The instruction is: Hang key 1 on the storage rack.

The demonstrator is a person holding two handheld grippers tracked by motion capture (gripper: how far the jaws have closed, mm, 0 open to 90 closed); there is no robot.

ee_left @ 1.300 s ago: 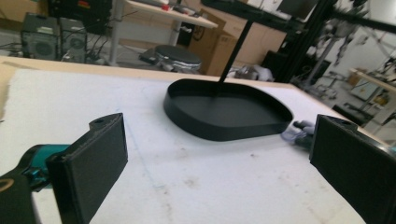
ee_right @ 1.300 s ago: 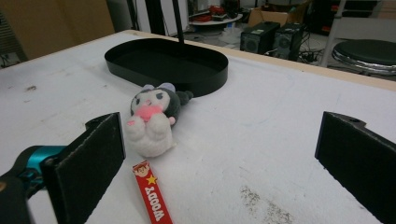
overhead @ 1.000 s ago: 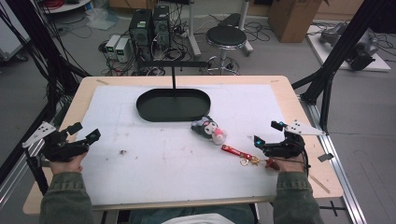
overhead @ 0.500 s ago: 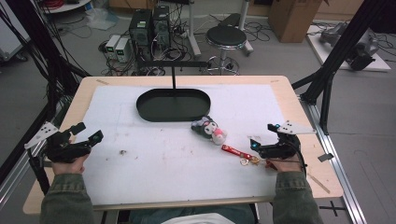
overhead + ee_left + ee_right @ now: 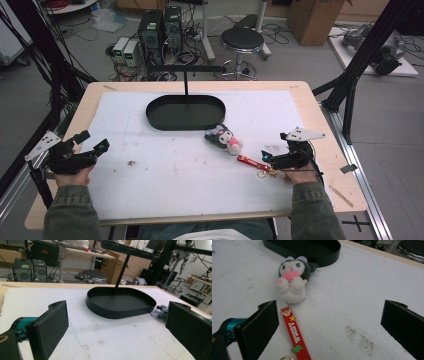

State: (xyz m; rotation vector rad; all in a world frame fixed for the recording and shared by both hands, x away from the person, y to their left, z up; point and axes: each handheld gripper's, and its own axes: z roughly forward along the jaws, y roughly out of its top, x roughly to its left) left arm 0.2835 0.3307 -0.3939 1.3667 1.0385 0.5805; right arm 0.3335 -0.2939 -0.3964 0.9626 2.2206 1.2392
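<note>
Right gripper point(image 5: 266, 156) edged left toward red strap point(image 5: 295, 337), jaws apart

left gripper point(image 5: 92, 142) low at left edge, jaws wide apart, right gripper point(image 5: 264, 156) low at right, jaws wide apart, both hand-held

A small black-and-white plush toy point(image 5: 292, 281) with a pink heart lay beside the black oval tray point(image 5: 184, 112), touching a red rubber keychain strap point(image 5: 295, 336).

Wooden table point(image 5: 320, 120) under white mat point(image 5: 165, 165)
</note>
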